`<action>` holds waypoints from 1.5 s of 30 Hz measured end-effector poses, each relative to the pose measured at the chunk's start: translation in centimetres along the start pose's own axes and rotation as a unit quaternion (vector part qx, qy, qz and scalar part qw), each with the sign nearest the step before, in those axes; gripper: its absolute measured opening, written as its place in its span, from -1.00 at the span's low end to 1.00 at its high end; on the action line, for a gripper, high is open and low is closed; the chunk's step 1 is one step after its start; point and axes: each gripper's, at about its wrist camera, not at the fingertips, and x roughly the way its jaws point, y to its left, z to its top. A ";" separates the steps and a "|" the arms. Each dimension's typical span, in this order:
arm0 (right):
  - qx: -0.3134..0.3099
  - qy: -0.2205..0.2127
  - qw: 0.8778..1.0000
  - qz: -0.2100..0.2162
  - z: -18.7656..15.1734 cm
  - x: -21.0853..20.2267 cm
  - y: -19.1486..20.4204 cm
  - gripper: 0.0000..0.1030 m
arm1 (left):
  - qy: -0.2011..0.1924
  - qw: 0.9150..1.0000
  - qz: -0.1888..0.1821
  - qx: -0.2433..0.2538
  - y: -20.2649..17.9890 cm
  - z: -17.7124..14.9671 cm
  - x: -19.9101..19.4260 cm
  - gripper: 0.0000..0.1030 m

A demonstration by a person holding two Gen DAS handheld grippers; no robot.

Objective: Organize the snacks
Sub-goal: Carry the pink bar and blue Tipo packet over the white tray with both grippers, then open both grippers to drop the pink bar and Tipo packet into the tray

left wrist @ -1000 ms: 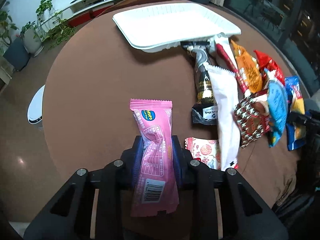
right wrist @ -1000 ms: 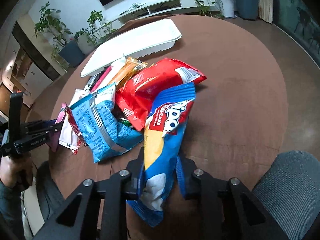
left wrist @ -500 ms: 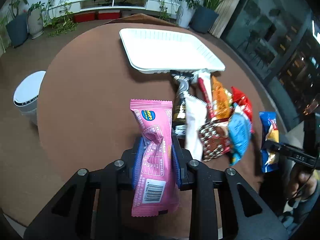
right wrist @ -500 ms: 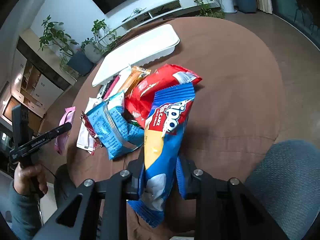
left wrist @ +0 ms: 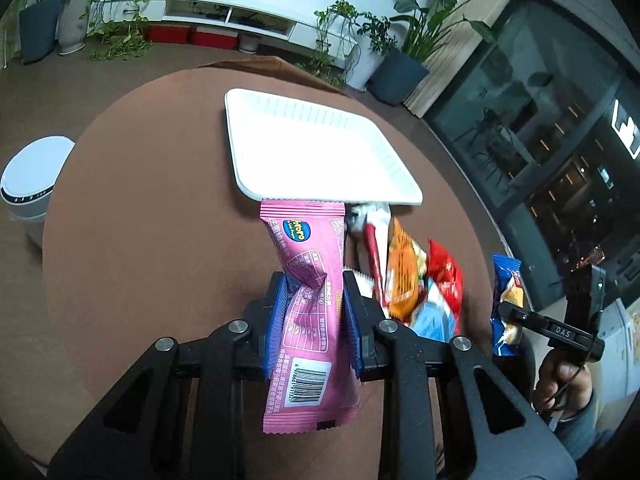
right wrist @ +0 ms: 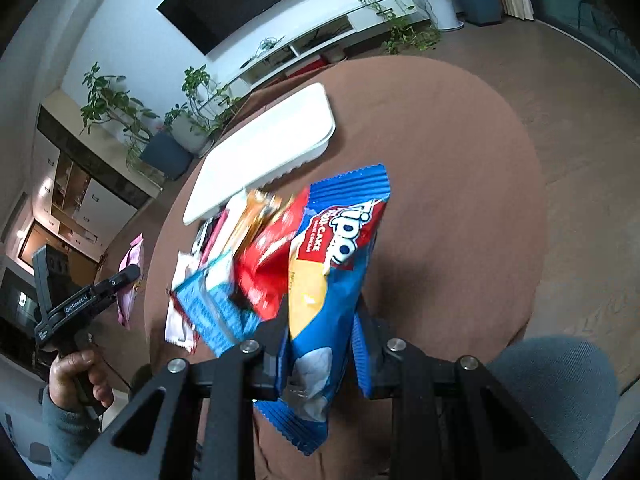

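The left gripper point(left wrist: 313, 312), clamped on the long pink plastic snack packet point(left wrist: 310, 308) held lengthwise between its pads, is nearer to the empty white rectangular foam tray point(left wrist: 312, 148) straight ahead than the right gripper point(right wrist: 322, 354), which grasps the blue cake packet point(right wrist: 328, 280).

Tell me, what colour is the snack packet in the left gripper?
Pink, with a small blue logo near the top. The snack packet shows best in the left wrist view.
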 end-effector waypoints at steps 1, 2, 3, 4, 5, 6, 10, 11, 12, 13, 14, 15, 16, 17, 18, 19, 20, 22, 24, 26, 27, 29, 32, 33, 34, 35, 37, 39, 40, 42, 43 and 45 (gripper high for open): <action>0.001 -0.005 1.000 -0.001 0.7 -0.1 -0.3 -0.45 | -0.003 1.000 0.002 0.001 0.1 0.4 0.0 -0.52; 0.003 -0.009 1.000 -0.002 1.4 -0.2 -0.6 -0.45 | -0.004 1.000 0.004 0.002 0.1 0.9 0.1 -0.52; 0.005 -0.014 1.000 -0.003 2.2 -0.3 -0.9 -0.45 | -0.006 1.000 0.005 0.003 0.1 1.5 0.2 -0.52; 0.006 -0.018 1.000 -0.004 2.9 -0.3 -1.1 -0.45 | -0.009 1.000 0.006 0.004 0.1 2.2 0.3 -0.52; 0.006 -0.023 1.000 -0.005 3.7 -0.4 -1.4 -0.45 | -0.010 1.000 0.006 0.004 0.1 2.8 0.3 -0.52; 0.004 -0.028 1.000 -0.008 4.4 -0.4 -1.6 -0.45 | -0.012 1.000 0.004 0.003 0.1 3.5 0.4 -0.52; -0.010 -0.043 0.999 -0.010 8.3 0.2 -1.5 -0.45 | -0.014 1.000 0.004 0.003 0.3 6.4 1.0 -0.52; -0.016 -0.045 0.999 -0.011 9.1 0.5 -1.4 -0.45 | -0.014 1.000 0.004 0.003 0.3 7.2 1.3 -0.52; -0.026 -0.047 0.999 -0.010 10.1 0.8 -0.9 -0.45 | -0.014 1.000 0.005 0.004 0.3 8.1 1.5 -0.52; -0.034 -0.050 0.998 -0.006 11.0 1.1 -0.5 -0.45 | -0.013 1.000 0.006 0.005 0.2 9.0 1.8 -0.52; -0.043 -0.051 0.998 -0.003 11.9 1.4 0.0 -0.45 | -0.013 1.000 0.007 0.007 0.1 9.8 2.2 -0.52; -0.055 -0.051 0.997 0.000 13.2 2.1 0.7 -0.45 | -0.012 1.000 0.009 0.010 0.0 10.6 2.6 -0.52; -0.064 -0.049 0.997 0.004 13.9 2.5 1.3 -0.45 | -0.010 1.000 0.012 0.014 -0.3 11.4 3.2 -0.52; -0.077 -0.047 0.996 0.010 15.1 3.3 2.2 -0.45 | -0.008 1.000 0.015 0.018 -0.6 12.0 3.8 -0.52; -0.086 -0.045 0.995 0.013 15.7 3.8 2.9 -0.45 | -0.005 1.000 0.017 0.021 -0.8 12.7 4.5 -0.52; -0.101 -0.038 0.994 0.014 16.7 4.9 3.8 -0.45 | -0.002 1.000 0.020 0.024 -0.9 13.3 5.1 -0.52; -0.114 -0.032 0.993 0.014 17.5 5.9 4.4 -0.45 | 0.001 0.999 0.023 0.027 -1.0 13.7 5.9 -0.52; -0.137 -0.016 0.990 0.008 18.9 8.5 5.7 -0.45 | 0.010 0.999 0.028 0.029 -1.0 14.7 7.4 -0.52; -0.154 0.000 0.988 0.004 19.8 10.7 6.6 -0.45 | 0.018 0.999 0.032 0.027 -0.8 15.3 8.8 -0.52; -0.165 0.019 0.986 -0.001 20.6 13.1 7.1 -0.45 | 0.026 0.999 0.037 0.022 -0.3 15.6 10.1 -0.52; -0.165 0.027 0.986 -0.003 20.9 14.2 7.2 -0.45 | 0.029 0.999 0.038 0.018 0.0 15.5 10.6 -0.52; -0.166 0.048 0.985 -0.005 21.2 16.3 7.1 -0.45 | 0.034 0.998 0.045 0.014 0.8 15.5 11.7 -0.52; -0.170 0.070 0.983 -0.010 21.4 18.6 6.8 -0.45 | 0.042 0.998 0.054 0.008 1.8 15.5 13.2 -0.52; -0.173 0.078 0.982 -0.012 21.4 19.2 6.8 -0.45 | 0.045 0.997 0.056 0.007 2.0 15.4 13.7 -0.52; -0.176 0.085 0.981 -0.014 21.5 19.9 6.8 -0.45 | 0.046 0.997 0.058 0.006 2.2 15.4 14.4 -0.52; -0.180 0.089 0.979 -0.016 21.4 20.3 6.9 -0.45 | 0.049 0.997 0.060 0.006 2.3 15.3 14.8 -0.52; -0.192 0.102 0.976 -0.026 21.2 21.3 7.0 -0.45 | 0.055 0.996 0.066 0.009 2.5 15.2 16.2 -0.52; -0.200 0.109 0.973 -0.032 20.9 22.0 6.9 -0.45 | 0.061 0.995 0.075 0.012 2.8 15.1 17.3 -0.52; -0.205 0.110 0.972 -0.036 20.6 22.4 7.0 -0.45 | 0.064 0.995 0.078 0.013 2.9 15.0 17.9 -0.52; -0.209 0.113 0.970 -0.044 20.2 23.1 6.8 -0.45 | 0.070 0.994 0.084 0.015 2.9 14.7 18.6 -0.52; -0.208 0.112 0.971 -0.042 20.1 23.2 6.8 -0.45 | 0.073 0.993 0.089 0.017 2.8 14.7 19.1 -0.52; -0.208 0.111 0.971 -0.037 20.0 23.5 6.9 -0.45 | 0.076 0.992 0.099 0.022 2.5 14.6 19.9 -0.48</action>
